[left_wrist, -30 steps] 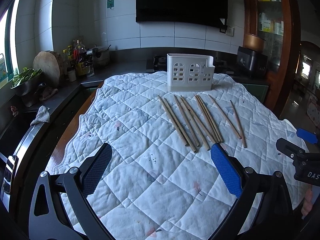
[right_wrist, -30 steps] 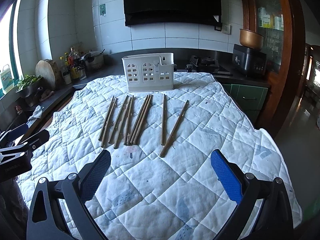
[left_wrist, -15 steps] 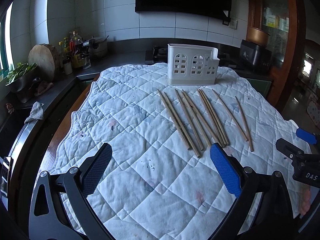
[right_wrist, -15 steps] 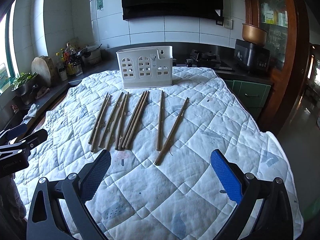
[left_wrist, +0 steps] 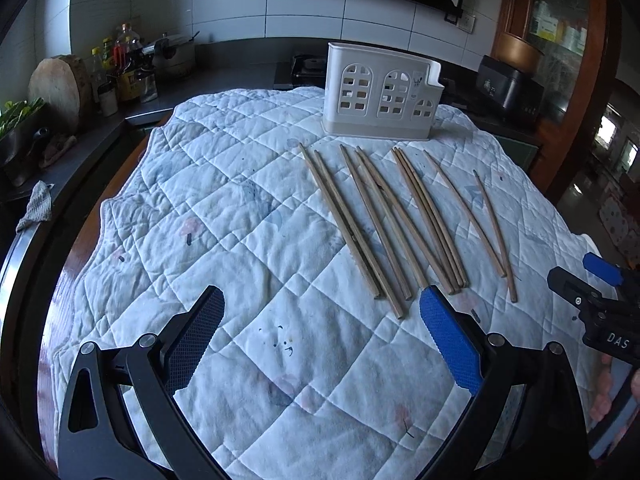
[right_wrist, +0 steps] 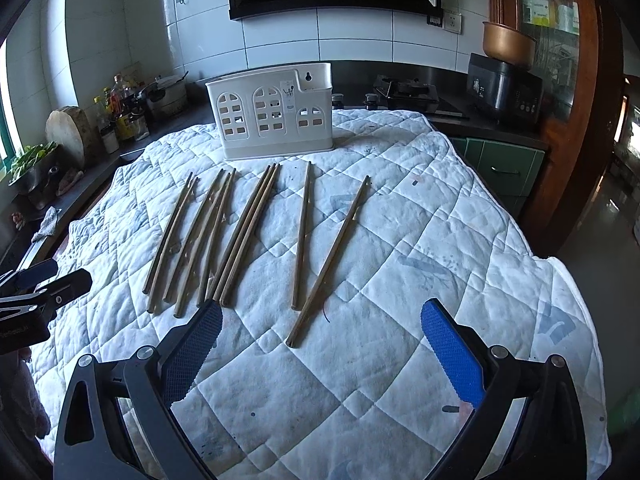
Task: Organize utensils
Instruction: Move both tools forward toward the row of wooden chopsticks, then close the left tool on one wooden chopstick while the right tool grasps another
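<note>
Currently, both grippers, left gripper [left_wrist: 320,332] and right gripper [right_wrist: 320,336], are spread and empty. Chopsticks [right_wrist: 240,232] lie just before the holder [right_wrist: 276,120]; grasp one near its near end, squarely.

The quilted cloth [left_wrist: 224,216] lay bare from 7 to 11 o'clock in the left wrist view, open room for a gripper; the chopsticks [left_wrist: 384,224] fanned across 12 to 2 o'clock, their near ends just beside the left gripper [left_wrist: 320,340]; the white holder [right_wrist: 276,116] stood at 12 o'clock behind them, blocking the far edge; in the right wrist view the cloth from 2 to 5 o'clock was free; the right gripper [right_wrist: 320,360], jaws spread, had two lone sticks ahead
</note>
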The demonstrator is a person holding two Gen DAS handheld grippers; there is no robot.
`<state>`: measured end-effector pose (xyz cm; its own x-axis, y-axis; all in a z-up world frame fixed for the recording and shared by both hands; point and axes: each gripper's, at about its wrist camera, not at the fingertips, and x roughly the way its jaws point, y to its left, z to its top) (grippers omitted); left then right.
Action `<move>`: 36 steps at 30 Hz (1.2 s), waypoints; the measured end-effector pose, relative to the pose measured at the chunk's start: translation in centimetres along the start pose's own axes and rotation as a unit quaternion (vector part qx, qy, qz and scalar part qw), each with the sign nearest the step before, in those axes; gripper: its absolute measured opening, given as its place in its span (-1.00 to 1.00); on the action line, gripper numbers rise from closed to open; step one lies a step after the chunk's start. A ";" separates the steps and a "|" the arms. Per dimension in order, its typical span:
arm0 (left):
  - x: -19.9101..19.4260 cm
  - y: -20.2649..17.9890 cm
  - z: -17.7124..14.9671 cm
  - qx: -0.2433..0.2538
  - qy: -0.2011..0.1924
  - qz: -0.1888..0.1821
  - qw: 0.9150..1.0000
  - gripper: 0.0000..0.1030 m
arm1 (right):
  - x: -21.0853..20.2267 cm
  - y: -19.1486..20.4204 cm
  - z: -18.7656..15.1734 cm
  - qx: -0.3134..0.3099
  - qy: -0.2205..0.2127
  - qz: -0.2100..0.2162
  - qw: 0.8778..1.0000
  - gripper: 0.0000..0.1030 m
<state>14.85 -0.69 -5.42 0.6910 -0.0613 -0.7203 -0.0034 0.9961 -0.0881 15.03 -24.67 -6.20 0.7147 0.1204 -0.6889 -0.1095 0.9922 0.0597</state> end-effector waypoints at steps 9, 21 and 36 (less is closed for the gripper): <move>3.1 0.9 1.7 -0.046 0.036 -0.011 0.998 0.86 | 2.3 -0.2 0.5 0.007 0.020 0.006 1.000 0.78; 7.1 0.2 3.7 -0.092 0.073 -0.004 0.993 0.00 | 4.1 -0.9 1.1 0.026 0.039 0.016 0.999 0.48; 9.8 -1.3 4.4 -0.078 0.090 -0.001 0.993 -0.71 | 5.2 -1.6 1.1 0.038 0.047 0.026 0.998 0.37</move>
<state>24.75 -2.28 -9.34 0.5502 -0.0879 -0.8304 -0.1245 0.9747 -0.1856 19.71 -25.56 -9.05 0.6417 0.1722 -0.7474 -0.0901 0.9847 0.1494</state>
